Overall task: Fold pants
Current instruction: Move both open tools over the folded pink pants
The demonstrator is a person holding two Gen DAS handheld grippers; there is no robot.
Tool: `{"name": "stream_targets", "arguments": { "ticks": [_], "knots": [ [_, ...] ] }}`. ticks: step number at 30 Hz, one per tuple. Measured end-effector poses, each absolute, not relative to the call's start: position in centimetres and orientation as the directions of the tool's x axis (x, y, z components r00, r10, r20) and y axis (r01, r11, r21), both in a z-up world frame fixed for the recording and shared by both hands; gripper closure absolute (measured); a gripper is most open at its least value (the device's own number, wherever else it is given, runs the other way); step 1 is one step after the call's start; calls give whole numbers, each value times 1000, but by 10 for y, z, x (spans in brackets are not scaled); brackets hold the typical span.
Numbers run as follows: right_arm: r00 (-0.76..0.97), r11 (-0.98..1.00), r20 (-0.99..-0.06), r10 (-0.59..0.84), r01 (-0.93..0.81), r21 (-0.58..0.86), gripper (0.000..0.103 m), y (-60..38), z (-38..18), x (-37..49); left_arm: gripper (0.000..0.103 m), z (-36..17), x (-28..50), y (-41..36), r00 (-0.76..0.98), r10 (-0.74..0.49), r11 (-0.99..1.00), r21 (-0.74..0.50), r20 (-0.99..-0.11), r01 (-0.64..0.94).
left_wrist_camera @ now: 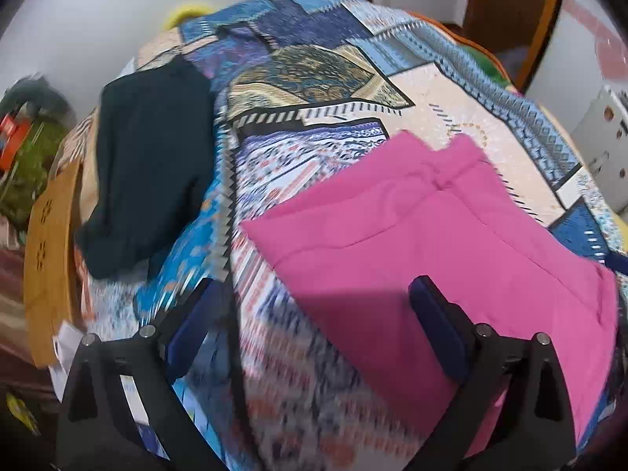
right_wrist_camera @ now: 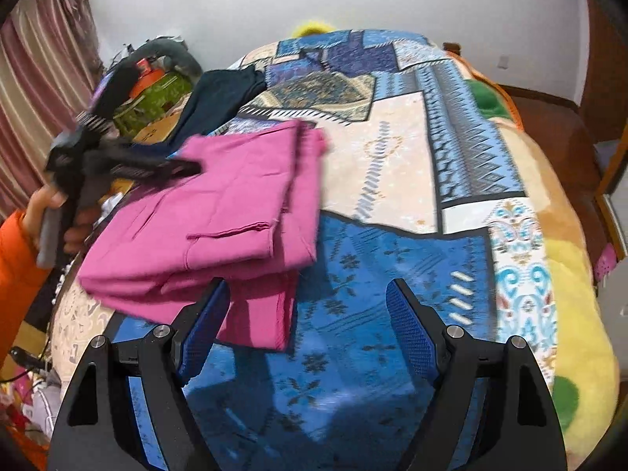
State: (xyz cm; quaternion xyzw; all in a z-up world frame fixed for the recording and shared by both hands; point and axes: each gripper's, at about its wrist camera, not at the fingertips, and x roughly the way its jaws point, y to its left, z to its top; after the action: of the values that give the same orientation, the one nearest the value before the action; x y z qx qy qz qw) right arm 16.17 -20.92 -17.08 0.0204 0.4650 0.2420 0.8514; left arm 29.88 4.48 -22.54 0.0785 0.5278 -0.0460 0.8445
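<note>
Both sets of fingers spread wide, holding nothing: left gripper (left_wrist_camera: 314, 306) just above the near edge of the pink pants (left_wrist_camera: 431, 235), right gripper (right_wrist_camera: 310, 306) at their right-hand corner. Pants (right_wrist_camera: 219, 216) already folded into a flat stack on the bed (right_wrist_camera: 392, 274). Probably light, soft, limp; best pinched through all layers at a folded edge. Patterned quilt beneath; dark garment (left_wrist_camera: 153, 165) farther left; white wall (right_wrist_camera: 392, 0) beyond.

Evenly lit, soft and indoor, no glare. Strong fisheye bending, dark vignette at every corner. Motion blur across the patterned bedspread (left_wrist_camera: 282, 337) low in the left view, and over the left gripper (right_wrist_camera: 188, 167) seen from the right. Soft shadows beneath the fingers (right_wrist_camera: 408, 325) and on the pink pants (left_wrist_camera: 353, 302).
</note>
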Motion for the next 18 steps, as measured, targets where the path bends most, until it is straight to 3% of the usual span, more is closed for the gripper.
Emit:
{"name": "stream_targets", "arguments": {
  "ticks": [8,13,18],
  "knots": [
    [497,891,-756,427,-373,258,24,-222,-152,165,5,-208,225,58,477,-41,993,19,-878,121],
    [477,861,-727,494,-387,330,24,-212,-147,163,5,-214,205,64,446,-151,988,-150,-882,38],
    [434,831,-726,533,-430,353,24,-189,-150,153,5,-207,193,39,466,-122,991,-84,-876,100]
  ]
}}
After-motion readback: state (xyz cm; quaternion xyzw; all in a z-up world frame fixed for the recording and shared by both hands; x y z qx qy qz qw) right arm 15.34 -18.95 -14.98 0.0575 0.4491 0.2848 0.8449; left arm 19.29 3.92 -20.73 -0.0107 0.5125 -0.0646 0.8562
